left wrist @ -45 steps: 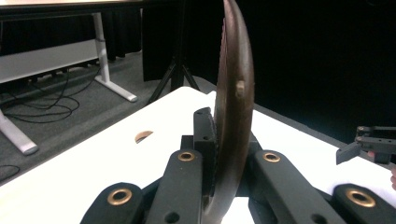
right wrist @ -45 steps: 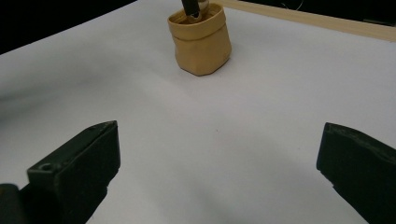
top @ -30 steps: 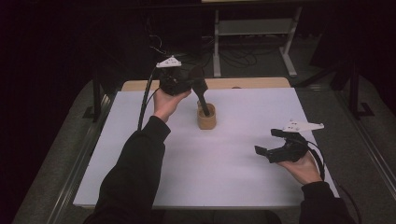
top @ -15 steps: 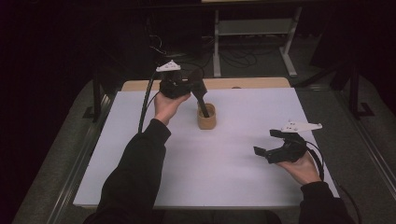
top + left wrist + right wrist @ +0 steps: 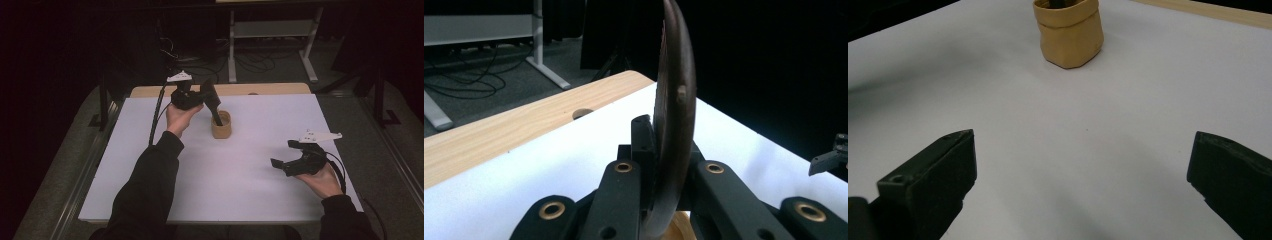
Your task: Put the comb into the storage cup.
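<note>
Two grippers in play. Right gripper point(image 5: 283, 161), nearest the person, sits low over the white table point(image 5: 250, 190), jaws spread wide with nothing between them. Straight ahead of those jaws, well apart, stands the tan pouch point(image 5: 1068, 34), rolled rim, upright.

Left gripper point(image 5: 212, 100), farther out, is clamped on a dark wooden utensil point(image 5: 676, 100); the flat curved piece rises edge-on between the jaws, and its lower end dips below them into the pouch point(image 5: 221, 125).

Handling, as a judgement: utensil stiff, light, smooth-finished, so likely to pivot in the pads; hold the flat faces, mid-length. Pouch looks soft-walled and light, apt to tip if the utensil leans on its rim. Beyond lies the bare wooden edge point(image 5: 499, 135).
</note>
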`<state>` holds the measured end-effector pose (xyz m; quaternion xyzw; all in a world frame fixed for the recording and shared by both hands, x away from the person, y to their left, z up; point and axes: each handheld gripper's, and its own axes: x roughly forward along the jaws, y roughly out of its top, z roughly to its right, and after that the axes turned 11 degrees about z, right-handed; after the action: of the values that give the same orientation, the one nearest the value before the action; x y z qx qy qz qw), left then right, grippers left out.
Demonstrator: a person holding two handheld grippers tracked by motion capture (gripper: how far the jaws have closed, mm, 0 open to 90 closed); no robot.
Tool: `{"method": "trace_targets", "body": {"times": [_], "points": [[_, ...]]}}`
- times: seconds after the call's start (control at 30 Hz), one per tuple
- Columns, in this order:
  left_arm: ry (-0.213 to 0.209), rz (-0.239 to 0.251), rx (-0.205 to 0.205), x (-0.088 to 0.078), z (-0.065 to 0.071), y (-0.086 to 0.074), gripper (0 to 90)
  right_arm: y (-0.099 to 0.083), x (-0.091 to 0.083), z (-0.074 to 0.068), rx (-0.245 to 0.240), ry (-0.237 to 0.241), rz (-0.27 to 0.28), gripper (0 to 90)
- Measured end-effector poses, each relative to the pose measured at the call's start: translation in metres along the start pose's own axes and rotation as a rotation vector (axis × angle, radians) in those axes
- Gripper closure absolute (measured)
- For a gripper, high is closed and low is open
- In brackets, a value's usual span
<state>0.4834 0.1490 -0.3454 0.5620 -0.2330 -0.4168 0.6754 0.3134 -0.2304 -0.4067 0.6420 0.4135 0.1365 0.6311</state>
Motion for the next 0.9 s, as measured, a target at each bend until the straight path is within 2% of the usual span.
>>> {"method": "trace_targets", "body": {"times": [0.2, 0.33, 0.43, 0.53, 0.77, 0.9], "points": [[-0.009, 0.013, -0.018, 0.000, -0.002, -0.005, 85.3, -0.001, 0.000, 0.001, 0.001, -0.001, -0.001, 0.0], [0.002, 0.027, -0.037, -0.004, -0.006, -0.008, 85.1, -0.001, 0.000, 0.001, -0.001, -0.001, -0.001, 0.0], [0.022, 0.039, -0.052, -0.007, -0.008, -0.008, 78.7, 0.000, 0.000, 0.001, 0.000, -0.001, -0.001, 0.0], [0.065, 0.032, -0.016, -0.010, -0.007, -0.007, 72.7, 0.000, 0.000, 0.001, 0.000, -0.003, 0.000, 0.0], [0.089, 0.046, -0.009, -0.019, -0.007, -0.008, 65.8, -0.001, 0.002, 0.000, -0.002, -0.006, -0.002, 0.0], [0.100, 0.033, 0.016, -0.023, -0.008, -0.009, 61.9, -0.001, 0.004, 0.000, -0.005, -0.003, -0.010, 0.0]]}}
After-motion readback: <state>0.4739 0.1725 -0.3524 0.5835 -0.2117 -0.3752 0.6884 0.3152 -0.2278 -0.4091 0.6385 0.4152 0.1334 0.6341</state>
